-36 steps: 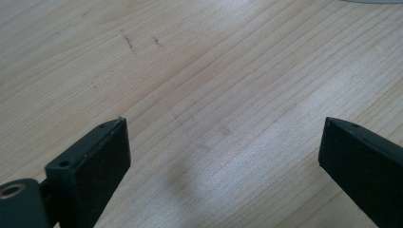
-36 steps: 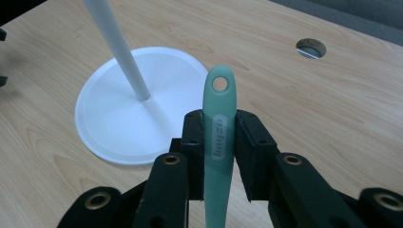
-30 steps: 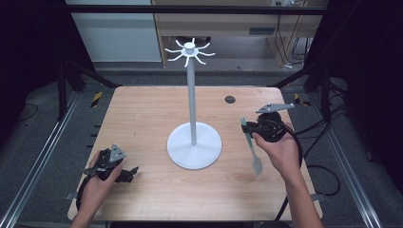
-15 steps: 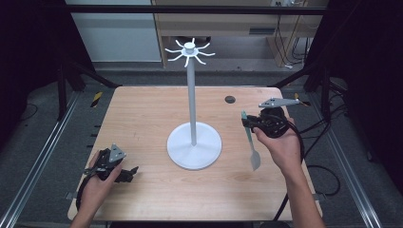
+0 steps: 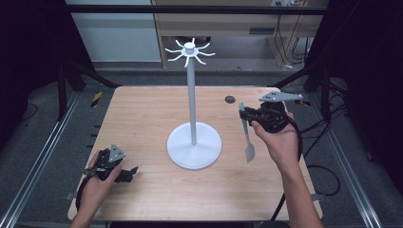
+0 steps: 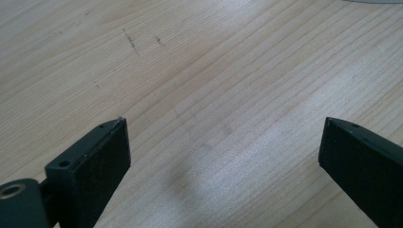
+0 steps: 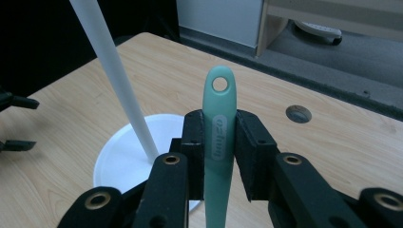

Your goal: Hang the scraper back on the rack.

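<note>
While two tools (image 5: 244, 114) (image 5: 130, 172) work, one spatula (image 5: 246, 137) hangs clamped.

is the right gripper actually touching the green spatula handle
Touching. In the right gripper view, the right gripper has both black jaws pressed flat against the sides of the green spatula handle, with no gap showing.

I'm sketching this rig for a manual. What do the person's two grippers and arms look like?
Both are black handheld units. The left gripper and right gripper each carry a grey three-cornered plate on top and trail a black cable. The jaws are flat, black, rectangular pads on arms with brass-coloured rivets, seen in the right gripper view. The forearms are bare; no sleeves show.
</note>
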A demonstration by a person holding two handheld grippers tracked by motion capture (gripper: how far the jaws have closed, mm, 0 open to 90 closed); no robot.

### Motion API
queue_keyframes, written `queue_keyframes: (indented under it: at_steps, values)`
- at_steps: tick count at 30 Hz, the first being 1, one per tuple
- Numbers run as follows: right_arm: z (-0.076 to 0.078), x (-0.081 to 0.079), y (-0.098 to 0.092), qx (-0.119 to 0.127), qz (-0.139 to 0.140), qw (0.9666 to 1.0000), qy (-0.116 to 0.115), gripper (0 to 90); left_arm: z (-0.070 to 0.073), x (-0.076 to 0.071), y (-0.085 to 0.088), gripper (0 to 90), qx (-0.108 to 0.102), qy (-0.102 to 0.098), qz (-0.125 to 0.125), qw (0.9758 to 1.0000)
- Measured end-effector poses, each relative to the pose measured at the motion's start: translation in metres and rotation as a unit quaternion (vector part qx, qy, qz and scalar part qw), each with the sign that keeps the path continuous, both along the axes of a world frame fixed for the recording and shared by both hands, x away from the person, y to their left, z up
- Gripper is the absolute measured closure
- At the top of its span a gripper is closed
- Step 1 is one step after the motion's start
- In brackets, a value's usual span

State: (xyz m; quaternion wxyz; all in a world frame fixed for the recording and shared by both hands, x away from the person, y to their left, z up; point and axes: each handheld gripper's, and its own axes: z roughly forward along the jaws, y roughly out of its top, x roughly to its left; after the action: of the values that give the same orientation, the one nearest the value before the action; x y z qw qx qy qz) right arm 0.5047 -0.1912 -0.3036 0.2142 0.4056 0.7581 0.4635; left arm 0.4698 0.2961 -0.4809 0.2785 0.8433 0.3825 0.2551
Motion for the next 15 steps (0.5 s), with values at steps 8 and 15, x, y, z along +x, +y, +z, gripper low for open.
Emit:
queue_keyframes:
  at_steps: [8, 15]
  values:
    - [0.012, 0.004, 0.013, 0.009, 0.008, 0.9998, -0.016, 74.6, 0.0, 0.0, -0.001, 3.0, 0.001, 0.0, -0.001, 1.0]
    - [0.025, 0.006, 0.026, 0.018, 0.011, 0.9992, -0.034, 74.5, 0.0, 0.0, -0.001, 3.0, 0.001, 0.0, -0.001, 1.0]
